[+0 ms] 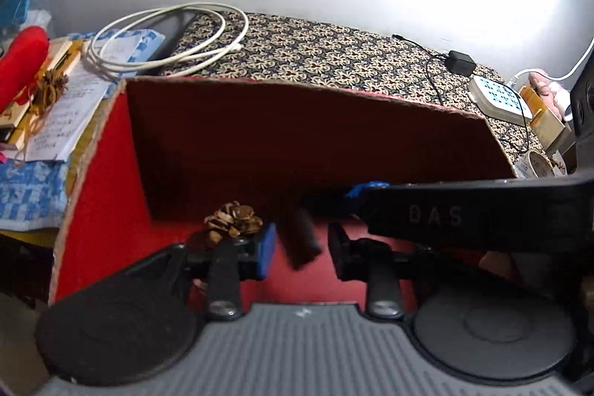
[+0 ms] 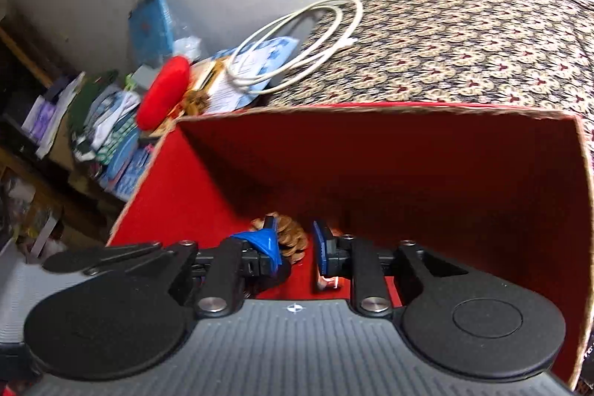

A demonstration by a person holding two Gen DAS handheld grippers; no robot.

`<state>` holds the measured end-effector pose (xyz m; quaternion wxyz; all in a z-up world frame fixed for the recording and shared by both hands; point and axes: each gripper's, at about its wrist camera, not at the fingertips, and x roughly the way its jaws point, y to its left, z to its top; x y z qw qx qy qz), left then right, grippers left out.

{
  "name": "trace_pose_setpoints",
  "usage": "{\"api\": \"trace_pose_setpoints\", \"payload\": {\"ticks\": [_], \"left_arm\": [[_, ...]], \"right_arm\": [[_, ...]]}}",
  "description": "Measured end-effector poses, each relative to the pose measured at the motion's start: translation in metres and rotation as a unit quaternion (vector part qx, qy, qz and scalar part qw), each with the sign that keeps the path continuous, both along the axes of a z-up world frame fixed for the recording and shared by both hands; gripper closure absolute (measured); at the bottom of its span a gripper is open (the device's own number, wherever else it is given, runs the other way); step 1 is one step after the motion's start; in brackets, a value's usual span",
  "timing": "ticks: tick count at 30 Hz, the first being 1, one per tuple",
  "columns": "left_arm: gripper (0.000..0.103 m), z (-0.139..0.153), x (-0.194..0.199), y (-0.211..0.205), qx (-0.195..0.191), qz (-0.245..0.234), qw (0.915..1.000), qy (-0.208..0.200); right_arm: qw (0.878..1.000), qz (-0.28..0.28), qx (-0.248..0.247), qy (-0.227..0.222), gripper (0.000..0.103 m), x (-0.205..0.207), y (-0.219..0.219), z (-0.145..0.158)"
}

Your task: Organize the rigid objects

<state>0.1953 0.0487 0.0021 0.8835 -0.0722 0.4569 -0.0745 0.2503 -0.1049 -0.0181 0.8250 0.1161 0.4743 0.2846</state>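
- left gripper (image 1: 300,249) hangs inside the red-lined cardboard box (image 1: 111,195), jaws parted, dark cylinder (image 1: 300,240) loose between them; brown pine cone (image 1: 233,218) just ahead-left.
- right gripper (image 2: 295,247), jaws apart in its view, grips nothing; pine cone beyond its tips.
- likely step: dropping items in; next, lift clear.
- only the left view shows the cylinder and white remote (image 1: 497,97).
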Motion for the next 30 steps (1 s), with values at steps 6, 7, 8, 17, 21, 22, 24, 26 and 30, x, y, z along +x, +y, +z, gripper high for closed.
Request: {"api": "trace_pose_setpoints", "payload": {"ticks": [6, 7, 8, 17, 21, 22, 24, 26, 30], "left_arm": [[0.049, 0.006, -0.001, -0.015, 0.064, -0.004, 0.9977, -0.024], [0.049, 0.005, 0.002, -0.016, 0.072, -0.001, 0.9971, -0.025], [0.049, 0.005, 0.004, -0.016, 0.073, 0.001, 0.9971, -0.023], [0.046, 0.003, 0.007, -0.013, 0.074, 0.016, 0.997, -0.015], [0.044, 0.003, 0.005, -0.018, 0.096, 0.016, 0.995, -0.022], [0.044, 0.003, 0.004, -0.019, 0.102, 0.017, 0.9944, -0.025], [0.044, 0.003, 0.003, -0.021, 0.109, 0.02, 0.9935, -0.027], [0.044, 0.004, 0.002, -0.021, 0.109, 0.025, 0.9932, -0.029], [0.043, 0.005, 0.001, -0.02, 0.109, 0.031, 0.9929, -0.034]], "right_arm": [[1.0, -0.011, -0.009, -0.027, 0.098, -0.007, -0.002, 0.004], [0.999, -0.015, -0.009, -0.035, 0.098, -0.008, -0.002, 0.005], [0.999, -0.018, -0.01, -0.04, 0.098, -0.008, -0.003, 0.005], [0.997, -0.072, -0.001, -0.024, 0.097, -0.002, -0.017, -0.001], [0.996, -0.084, -0.008, -0.034, 0.096, -0.006, -0.017, 0.001], [0.996, -0.085, -0.011, -0.04, 0.096, -0.007, -0.016, 0.002], [0.995, -0.085, -0.017, -0.053, 0.096, -0.01, -0.015, 0.004], [0.994, -0.087, -0.024, -0.066, 0.096, -0.013, -0.014, 0.006], [0.992, -0.093, -0.026, -0.077, 0.096, -0.014, -0.015, 0.007]]}}
